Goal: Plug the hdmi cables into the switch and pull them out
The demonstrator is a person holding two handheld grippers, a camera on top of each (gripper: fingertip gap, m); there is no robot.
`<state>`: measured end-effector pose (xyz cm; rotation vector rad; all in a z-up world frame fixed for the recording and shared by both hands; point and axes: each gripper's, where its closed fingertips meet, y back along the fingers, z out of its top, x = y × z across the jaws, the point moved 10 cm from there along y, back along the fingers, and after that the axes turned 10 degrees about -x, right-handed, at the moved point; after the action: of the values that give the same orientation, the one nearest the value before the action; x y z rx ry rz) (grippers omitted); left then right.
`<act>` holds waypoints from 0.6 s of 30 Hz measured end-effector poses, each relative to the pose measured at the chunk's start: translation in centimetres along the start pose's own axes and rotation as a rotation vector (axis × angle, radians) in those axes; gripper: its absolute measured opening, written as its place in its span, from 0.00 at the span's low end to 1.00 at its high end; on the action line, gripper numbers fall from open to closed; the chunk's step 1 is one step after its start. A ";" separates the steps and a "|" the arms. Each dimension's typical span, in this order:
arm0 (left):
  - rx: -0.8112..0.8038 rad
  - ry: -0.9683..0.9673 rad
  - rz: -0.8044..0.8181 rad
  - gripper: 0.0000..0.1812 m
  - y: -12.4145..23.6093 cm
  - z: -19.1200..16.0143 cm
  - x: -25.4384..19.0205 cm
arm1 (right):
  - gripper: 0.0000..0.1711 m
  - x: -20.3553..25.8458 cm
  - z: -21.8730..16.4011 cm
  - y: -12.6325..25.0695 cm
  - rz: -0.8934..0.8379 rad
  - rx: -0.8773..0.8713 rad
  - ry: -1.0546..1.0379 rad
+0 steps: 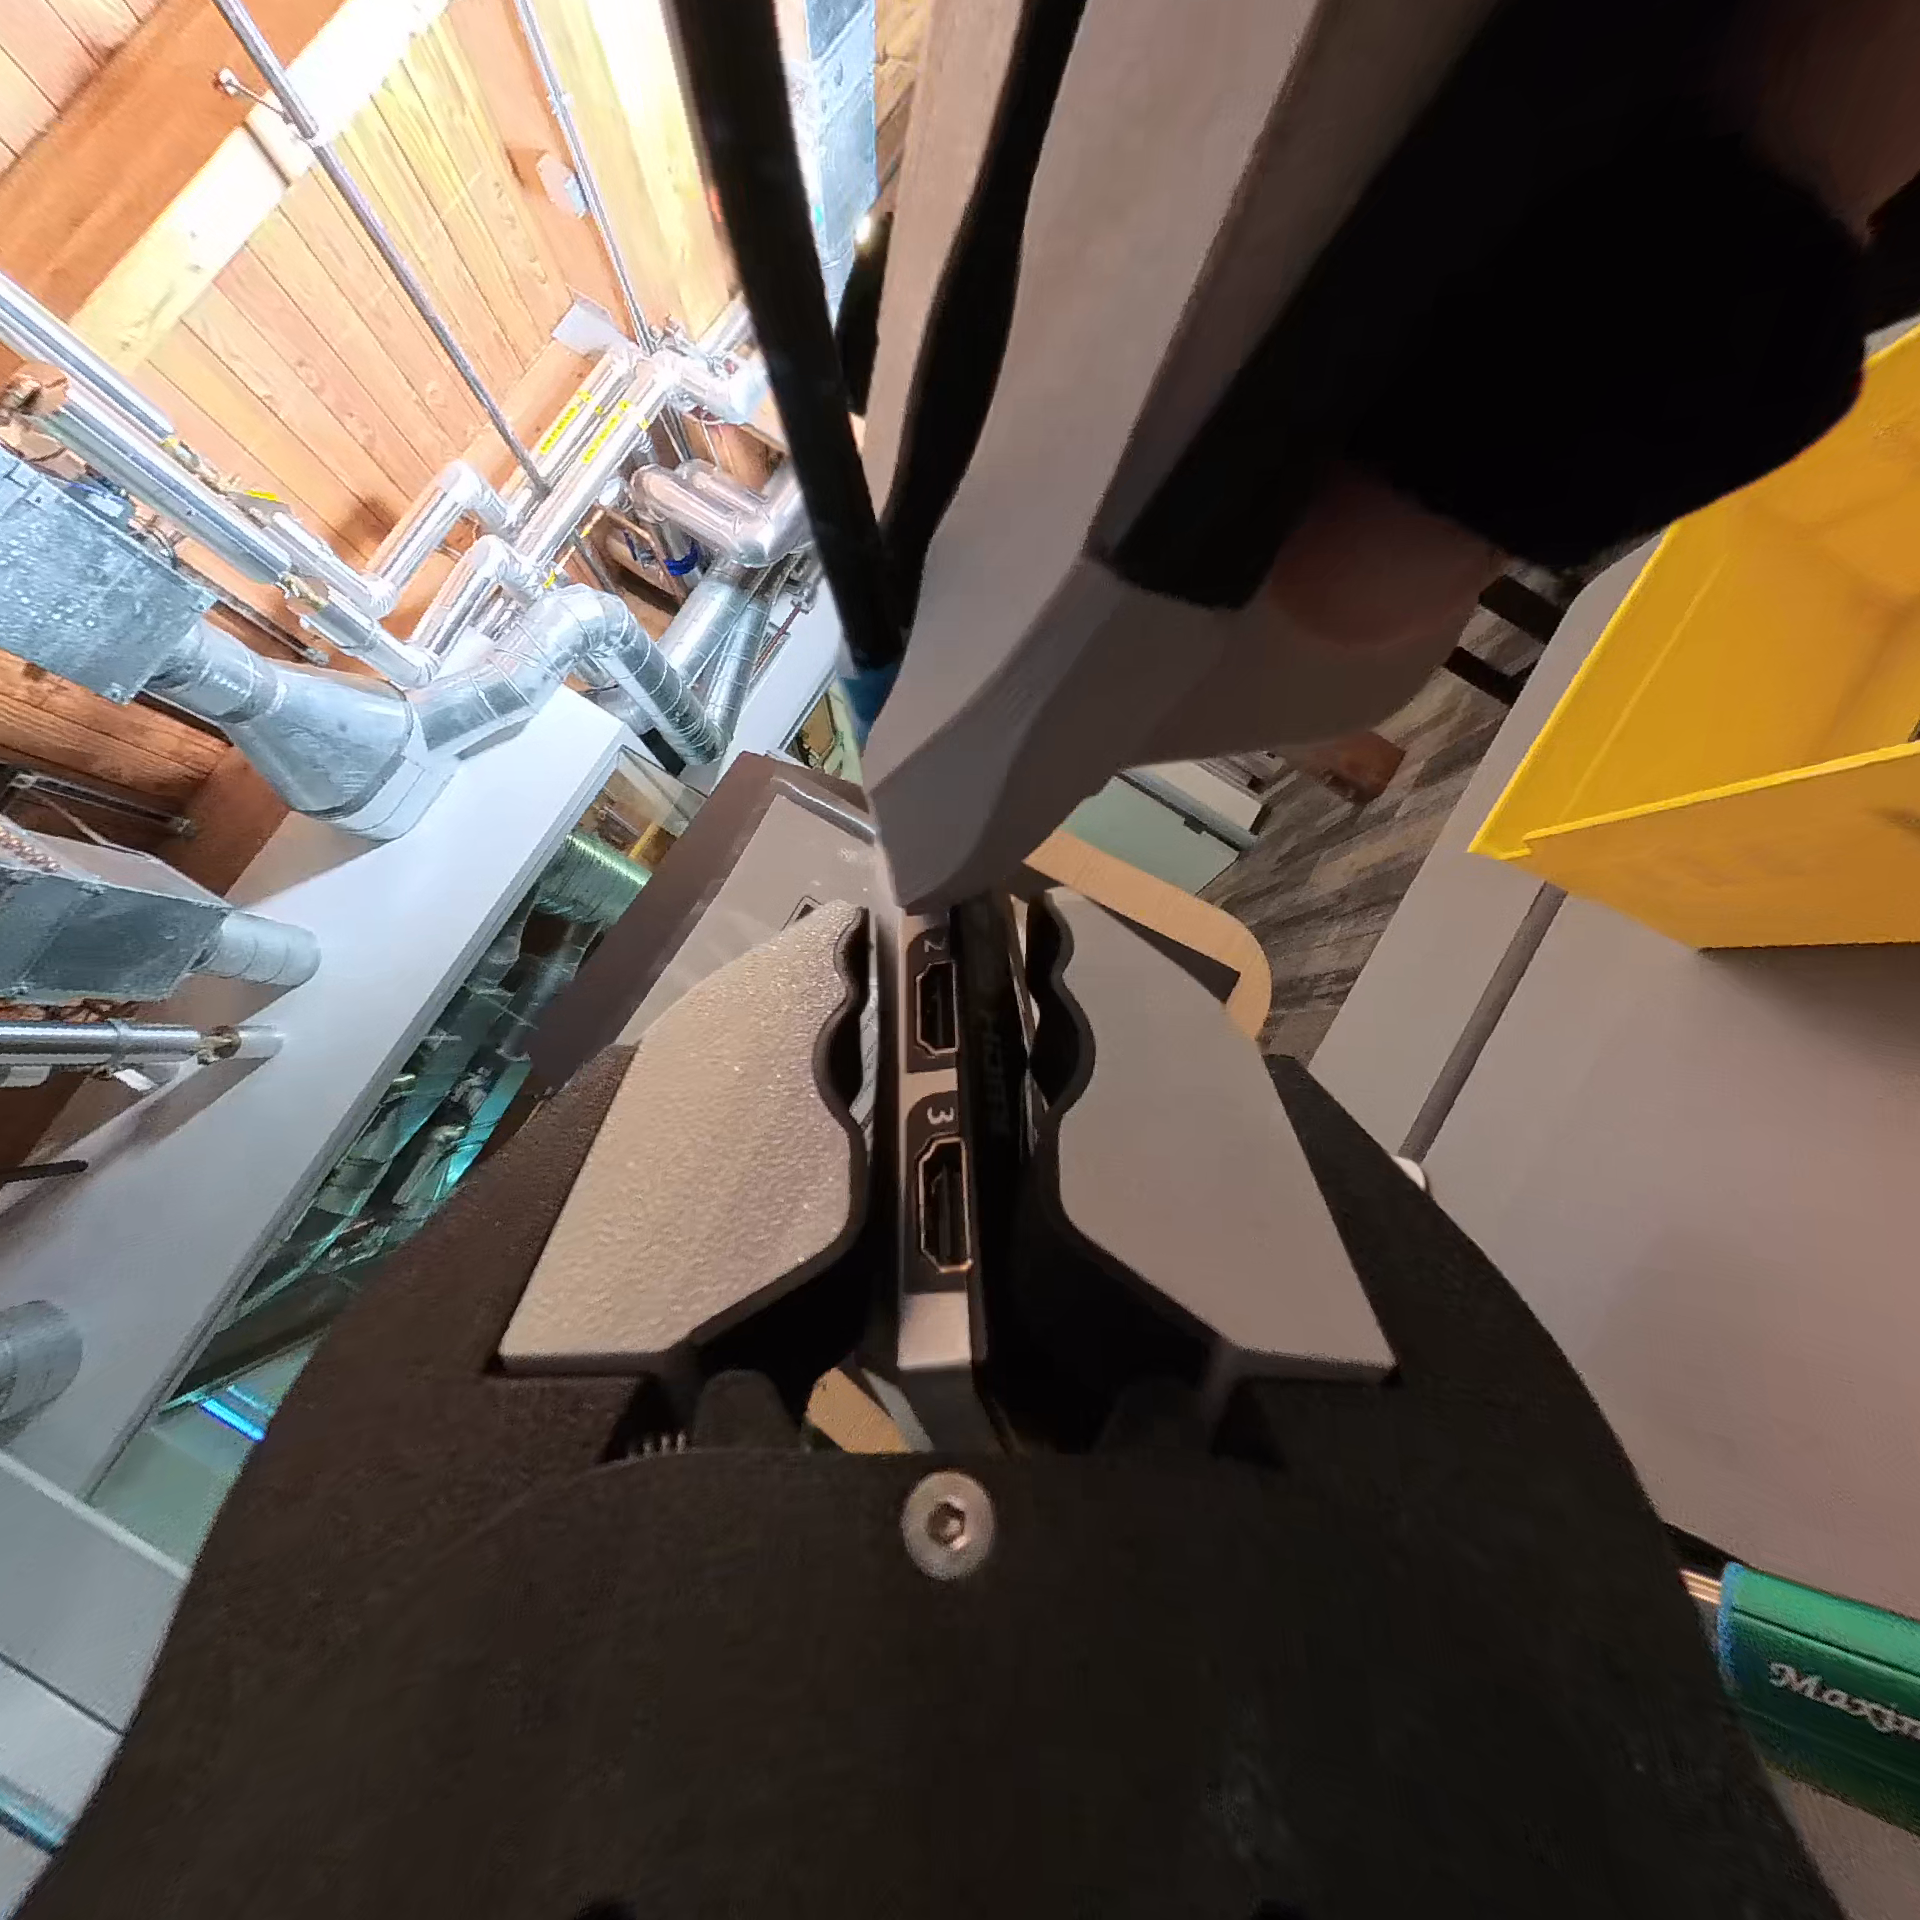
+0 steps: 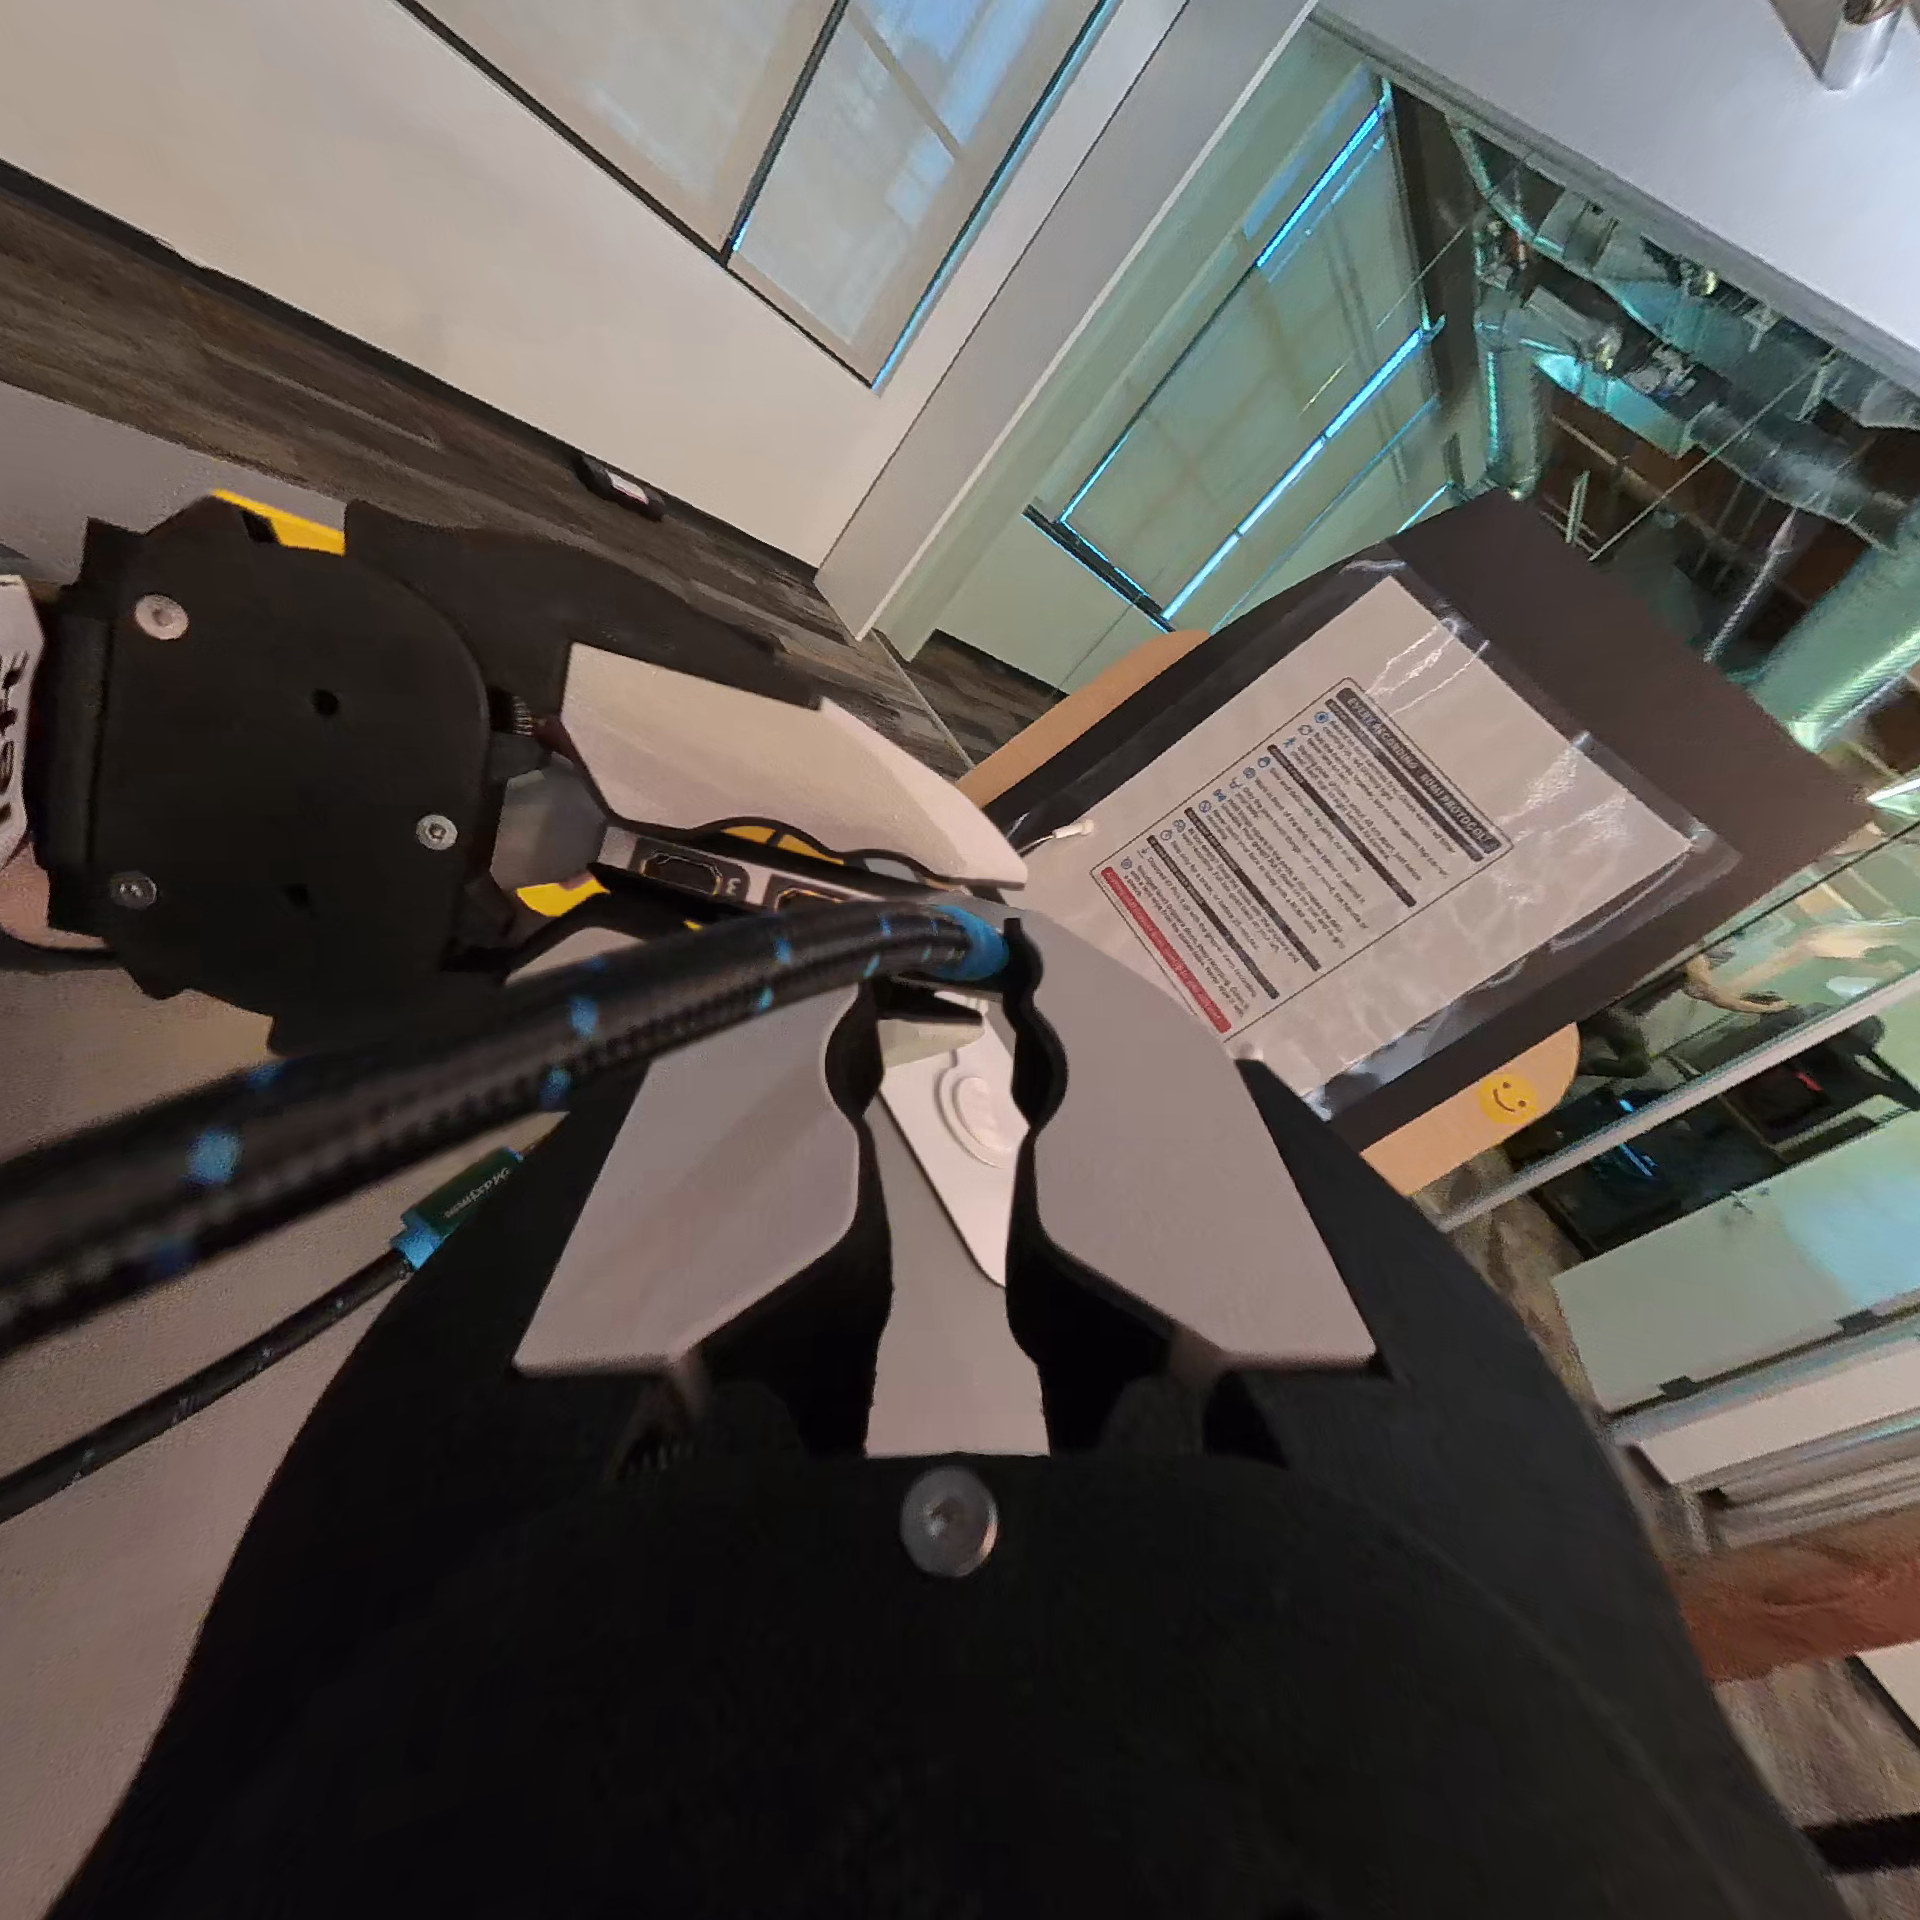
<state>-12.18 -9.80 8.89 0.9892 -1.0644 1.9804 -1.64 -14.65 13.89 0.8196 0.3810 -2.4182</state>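
Grey tabletop [image 2: 156,1662] is lying beneath both tools. At frame centre, the left gripper [image 1: 951,997] is clamping the switch [image 1: 935,1299] edgewise, ports facing the camera. Reaching in from the upper right, the right gripper [image 2: 935,1023] is pinching the braided HDMI cable's [image 2: 416,1101] blue-collared plug [image 2: 971,951] at the switch.

Left hand-held gripper [image 1: 951,1049] clamped; right hand-held gripper [image 2: 940,1023] pinched, tips meeting.
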 end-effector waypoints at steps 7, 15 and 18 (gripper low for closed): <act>0.027 0.054 -0.054 0.19 -0.1 -0.1 0.3 | 0.13 -0.9 0.1 0.7 -0.025 -0.011 -0.023; 0.052 0.030 -0.013 0.18 -0.1 -0.1 0.2 | 0.13 -1.3 -0.6 0.5 0.004 -0.047 -0.084; 0.082 0.001 0.008 0.17 -0.1 -0.4 0.3 | 0.13 -1.0 -1.0 0.0 -0.024 -0.072 -0.109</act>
<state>-12.42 -9.32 9.02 1.0282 -0.9952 2.0444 -0.48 -13.83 13.80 0.6525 0.4352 -2.4435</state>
